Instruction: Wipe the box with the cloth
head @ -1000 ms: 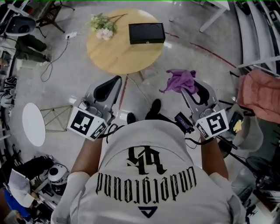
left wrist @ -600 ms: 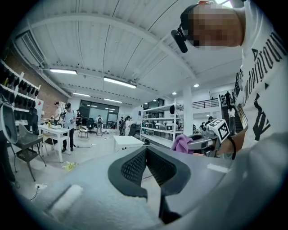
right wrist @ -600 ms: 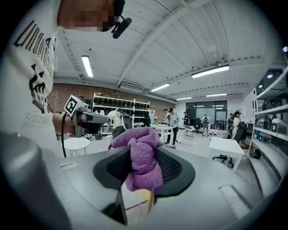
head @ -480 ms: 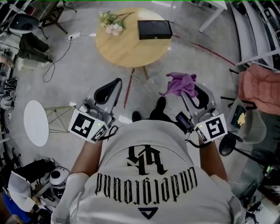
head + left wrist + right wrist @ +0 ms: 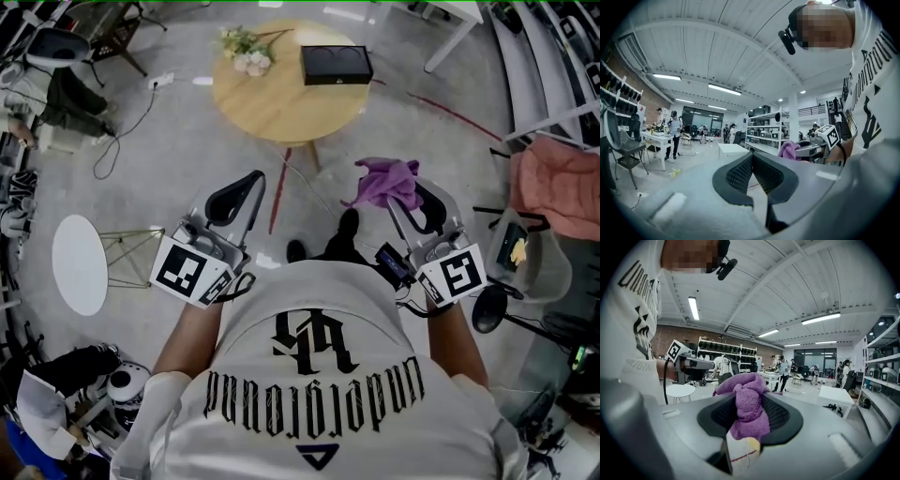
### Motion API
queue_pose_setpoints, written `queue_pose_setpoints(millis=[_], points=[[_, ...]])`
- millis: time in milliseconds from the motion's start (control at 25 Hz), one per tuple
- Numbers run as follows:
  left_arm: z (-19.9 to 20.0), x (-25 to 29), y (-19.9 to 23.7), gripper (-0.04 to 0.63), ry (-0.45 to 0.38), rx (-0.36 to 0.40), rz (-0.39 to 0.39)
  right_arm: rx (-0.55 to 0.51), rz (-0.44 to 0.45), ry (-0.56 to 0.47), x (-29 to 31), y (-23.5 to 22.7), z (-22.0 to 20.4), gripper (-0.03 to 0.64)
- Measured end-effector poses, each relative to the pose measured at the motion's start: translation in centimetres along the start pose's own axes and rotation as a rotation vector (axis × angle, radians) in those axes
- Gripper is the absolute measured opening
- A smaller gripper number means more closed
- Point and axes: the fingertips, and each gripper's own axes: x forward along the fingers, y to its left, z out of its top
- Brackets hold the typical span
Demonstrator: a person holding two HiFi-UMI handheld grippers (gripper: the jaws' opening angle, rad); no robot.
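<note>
Box (image 5: 337, 65), black and flat, is sitting on the far right part of a round wooden tabletop (image 5: 281, 108), close to its edge. A bunch of pale flowers (image 5: 246, 56) is lying on the same tabletop, to the left of the box and apart from it. Both are standing well ahead of the person, with bare grey floor (image 5: 169, 159) stretching between the tabletop and the two tools. A red line (image 5: 278, 192) is running across that floor from under the tabletop toward the person's dark shoes (image 5: 347, 225).

The right tool (image 5: 749, 401) is pinching the purple cloth (image 5: 384, 180). In the right gripper view its dark ribbed pads are pressing on the bunched fabric from both sides. A lump of it is bulging over the tips and a fold is hanging down below them. The cloth is being held in the air, well short of the tabletop and not touching the box.

The left tool (image 5: 751, 157) is carrying nothing. The left gripper view is showing its two pads pressed together, with the tips meeting. Both tools are pointing forward, side by side and well apart.

The person is wearing a white shirt (image 5: 319, 375) with black print. A small white round table (image 5: 78, 263) is standing on the floor at the left, and a pinkish fabric (image 5: 562, 192) is lying draped at the right edge.
</note>
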Motion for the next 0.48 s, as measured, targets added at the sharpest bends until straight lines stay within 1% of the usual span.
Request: queue_pose_setpoints(millis=[320,480], points=[[-0.3,-1.8,0.8,0.006,-0.014,-0.008,0.005,0.002,-0.006,0.000,0.3,1.7,0.1,0.144],[-0.5,-2.0,1.3,0.006,-0.004,-0.012,0.009,-0.011,-0.009,0.007,0.6,2.0,0.1,0.144]])
